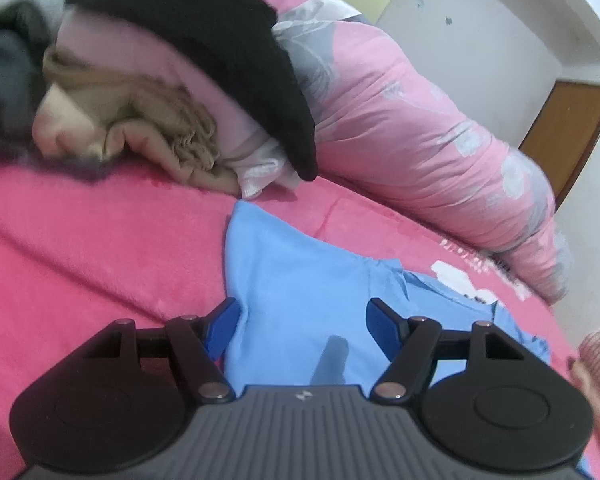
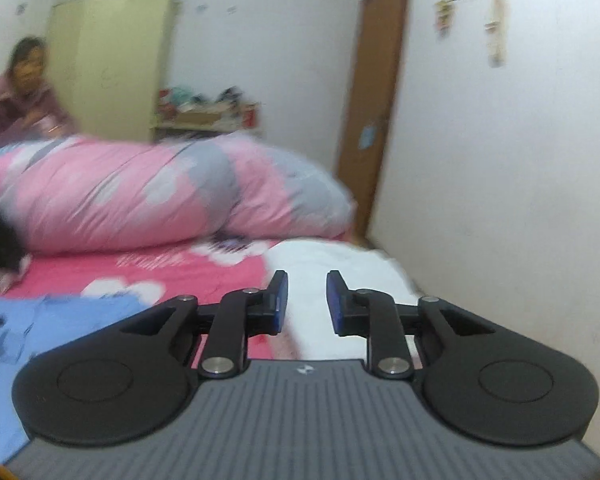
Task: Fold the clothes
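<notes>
Light blue garment (image 1: 300,280) spread on the pink bed (image 1: 100,248), lower centre of the left view, under my left tool (image 1: 300,312), jaws wide and released, my right tool (image 2: 307,300) lower centre, slightly parted, empty, over white cloth (image 2: 340,268), blue garment lower left there.

Fleecy pink bedsheet (image 1: 100,248), smooth blue shirt (image 1: 300,280) (matt cotton).

We count one blue garment (image 1: 300,280), one rolled pink quilt (image 1: 420,128), one clothes pile (image 1: 148,92), one white cloth (image 2: 332,276), two grippers: left gripper (image 1: 302,312), right gripper (image 2: 307,292).
</notes>
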Motion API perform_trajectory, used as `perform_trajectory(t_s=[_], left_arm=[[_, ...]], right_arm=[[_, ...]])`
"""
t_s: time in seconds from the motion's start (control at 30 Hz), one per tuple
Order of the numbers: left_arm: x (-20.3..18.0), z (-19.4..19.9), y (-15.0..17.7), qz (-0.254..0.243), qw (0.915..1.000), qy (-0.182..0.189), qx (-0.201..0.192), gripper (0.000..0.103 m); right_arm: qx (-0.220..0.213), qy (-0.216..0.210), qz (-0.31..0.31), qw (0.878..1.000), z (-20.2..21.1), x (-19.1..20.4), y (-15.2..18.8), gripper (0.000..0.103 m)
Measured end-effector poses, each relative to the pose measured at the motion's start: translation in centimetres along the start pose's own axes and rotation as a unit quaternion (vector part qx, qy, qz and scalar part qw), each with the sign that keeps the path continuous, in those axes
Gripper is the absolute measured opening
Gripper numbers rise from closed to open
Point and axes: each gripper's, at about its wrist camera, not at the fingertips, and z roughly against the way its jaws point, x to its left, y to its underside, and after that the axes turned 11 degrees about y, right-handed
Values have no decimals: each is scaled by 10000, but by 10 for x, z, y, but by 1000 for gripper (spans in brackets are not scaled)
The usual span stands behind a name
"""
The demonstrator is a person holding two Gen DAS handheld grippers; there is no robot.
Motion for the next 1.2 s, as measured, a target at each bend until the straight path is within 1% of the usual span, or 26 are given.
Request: perform_trajectory(t_s=[0.07, 0.1, 0.17, 0.23, 0.3, 0.33, 0.4, 0.47, 0.5, 0.53, 0.57, 0.6, 0.67, 0.7, 0.73, 0.8, 0.83, 0.87, 0.9, 1.0, 1.07, 1.13, 1.17, 1.2], left_arm=[[-16, 11, -4, -284, 9996, 34, -56, 71], [-25, 18, -7, -423, 9990, 79, -92, 71], [-49, 25, -15, -638, 9976, 255, -18, 73], [-77, 25, -21, -868, 9949, 476, 168, 74], [-105, 18, -23, -1095, 9904, 719, 446, 76], [-120, 12, -20, -1236, 9868, 842, 620, 76], [-149, -1, -2, -1821, 9731, 1061, 926, 76], [-178, -13, 15, -2398, 9546, 1274, 1227, 76], [-192, -20, 24, -2688, 9434, 1377, 1372, 76], [-205, -25, 37, -3108, 9282, 1444, 1451, 76], [-216, -29, 50, -3535, 9110, 1478, 1524, 76], [-224, -33, 62, -3850, 8974, 1466, 1581, 75], [-234, -40, 80, -4260, 8771, 1454, 1677, 73], [-235, -44, 88, -4391, 8692, 1478, 1729, 72], [-236, -46, 93, -4505, 8623, 1491, 1766, 71], [-238, -50, 103, -4777, 8477, 1462, 1784, 63], [-239, -51, 107, -4887, 8414, 1458, 1788, 61], [-237, -50, 108, -4981, 8356, 1470, 1793, 57], [-237, -52, 109, -5048, 8320, 1462, 1779, 53], [-236, -59, 110, -5230, 8206, 1494, 1755, 50], [-237, -65, 113, -5360, 8124, 1523, 1721, 49], [-239, -71, 116, -5488, 8040, 1552, 1685, 43], [-240, -74, 117, -5530, 8007, 1591, 1665, 27], [-241, -76, 118, -5564, 7988, 1592, 1642, 4]], right_arm=[[143, -570, 170, 9981, -28, 18, 16, 22], [246, -911, 200, 9953, -45, 30, 26, 23], [541, -1681, 84, 9842, -85, 57, 47, 23], [954, -2267, -212, 9690, -129, 84, 72, 23], [1251, -2546, -403, 9581, -169, 109, 95, 23], [1347, -2612, -390, 9550, -184, 120, 106, 23], [1403, -2679, -100, 9531, -195, 137, 123, 23], [1457, -2745, 189, 9503, -206, 155, 140, 24], [1483, -2776, 334, 9486, -212, 163, 149, 25], [1458, -2813, 527, 9470, -215, 171, 155, 29], [1366, -2856, 782, 9453, -214, 176, 160, 32], [1267, -2882, 1010, 9438, -213, 183, 162, 33], [1055, -2891, 1355, 9418, -213, 194, 163, 39], [964, -2906, 1435, 9411, -212, 194, 162, 40], [879, -2939, 1492, 9400, -211, 193, 160, 41], [693, -3012, 1662, 9364, -205, 191, 156, 41], [579, -3056, 1743, 9343, -201, 191, 155, 41], [441, -3108, 1806, 9321, -198, 192, 153, 41], [313, -3194, 1855, 9288, -194, 192, 152, 41], [118, -3511, 2018, 9143, -186, 196, 151, 41], [142, -3549, 2209, 9083, -188, 203, 156, 40], [191, -3470, 2405, 9063, -191, 207, 163, 38], [216, -3430, 2503, 9051, -193, 209, 166, 38], [243, -3406, 2531, 9052, -194, 210, 168, 38]])
